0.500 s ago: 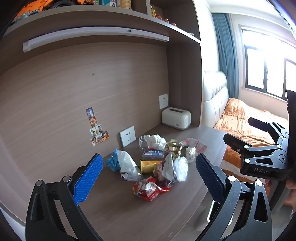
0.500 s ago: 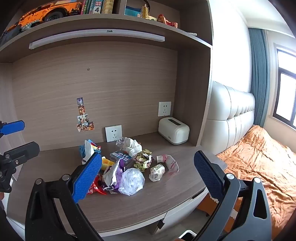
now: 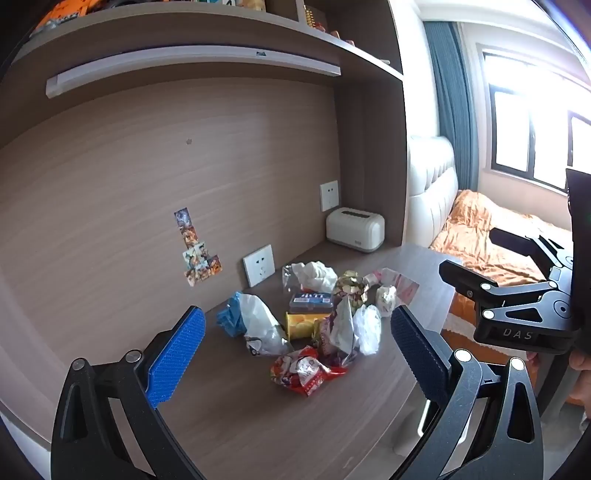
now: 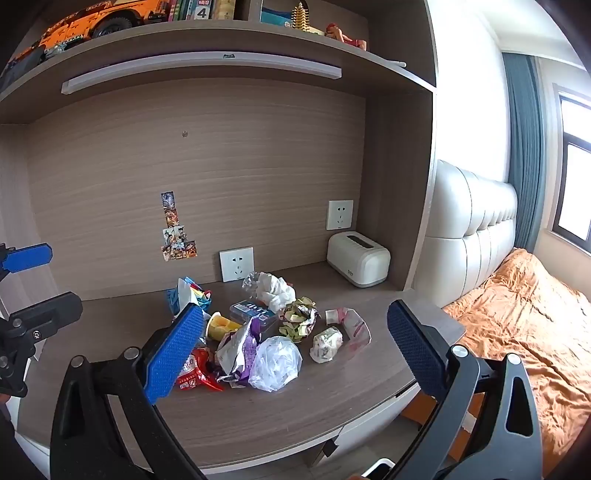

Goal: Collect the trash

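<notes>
Now a wooden desk (image 4: 280, 417) is filling the alcove, with a bed (image 4: 524, 325) in orange bedding lying to its right beside a padded cream headboard (image 4: 469, 236). Above the desk a shelf (image 4: 207, 40) is carrying an orange toy truck (image 4: 103, 18), some books and small figures. A cream toaster (image 4: 358, 264) is sitting at the far right corner of the desk, under a wall socket (image 4: 339, 215); a second socket (image 4: 236, 264) and a strip of stickers (image 4: 175, 229) are showing on the back panel further left.

A heap of trash (image 4: 258, 332) is lying in the middle of the desk, towards the far edge. In it, a crumpled clear plastic bag (image 4: 275, 363) is resting nearest, just beside a purple and silver snack bag (image 4: 238, 349); a red wrapper (image 4: 195, 373) is lying to the left, partly hidden behind a blue pad in the right wrist view. A white tissue wad (image 4: 275, 286) is sitting at the far side, a blue and white bag (image 4: 188, 295) at the far left, and a pink-printed wrapper (image 4: 352, 325) at the right.

Both grippers are hovering above the near edge, tilted down towards the heap and touching nothing. The left gripper (image 3: 297, 343) is standing with its fingers spread wide and nothing between them, and the right gripper (image 4: 295, 339) is likewise gaping wide and empty.
</notes>
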### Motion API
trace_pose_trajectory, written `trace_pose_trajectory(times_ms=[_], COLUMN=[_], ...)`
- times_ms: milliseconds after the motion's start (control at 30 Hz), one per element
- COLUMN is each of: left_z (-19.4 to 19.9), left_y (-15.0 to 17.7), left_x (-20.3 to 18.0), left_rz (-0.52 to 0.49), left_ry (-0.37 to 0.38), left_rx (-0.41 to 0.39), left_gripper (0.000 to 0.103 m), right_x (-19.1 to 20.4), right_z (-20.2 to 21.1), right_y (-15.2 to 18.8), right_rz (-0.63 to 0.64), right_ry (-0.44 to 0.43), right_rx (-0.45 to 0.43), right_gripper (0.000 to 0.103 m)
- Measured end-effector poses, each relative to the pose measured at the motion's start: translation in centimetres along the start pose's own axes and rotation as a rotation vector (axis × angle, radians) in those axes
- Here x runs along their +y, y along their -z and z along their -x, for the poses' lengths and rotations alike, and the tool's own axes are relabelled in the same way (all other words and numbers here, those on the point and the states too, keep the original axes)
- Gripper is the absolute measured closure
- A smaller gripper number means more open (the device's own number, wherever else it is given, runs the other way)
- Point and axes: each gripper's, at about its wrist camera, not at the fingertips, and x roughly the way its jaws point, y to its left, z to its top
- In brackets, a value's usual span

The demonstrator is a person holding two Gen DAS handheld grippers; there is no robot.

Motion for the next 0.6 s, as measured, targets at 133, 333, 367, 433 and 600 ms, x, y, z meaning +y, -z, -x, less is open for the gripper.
trace_pose_trajectory(times_ms=[133,333,367,433,600], left_z=[-0.2,-0.1,-0.1,-0.2,-0.4], left_y=[-0.2,-0.5,-0.5,-0.5,-0.4], left_x=[0.4,1.0,1.0,1.2,1.4], left_rz=[0.008,0.013,0.015,0.016,0.015], left_ry=[0.0,0.003,0.004,0.006,0.001], left_rx=[0.007,0.007,0.006,0.008,0.012], left_gripper=[0.005,0.005,0.005,0.005,0.005], right_x=[-0.2,-0.1,-0.1,0.0,0.2], right_z=[-0.3,-0.4,-0.4,-0.4,-0.4], right_y=[0.0,-0.1,-0.1,-0.1,-0.1], right_rz=[-0.017,-0.019,-0.019,-0.018,-0.014], right_ry=[-0.004,-0.009,-0.01,-0.011,-0.008], right_rx=[0.005,0.006,0.007,0.009,0.008], right_gripper=[0.004,0.004,0.004,0.004,0.004])
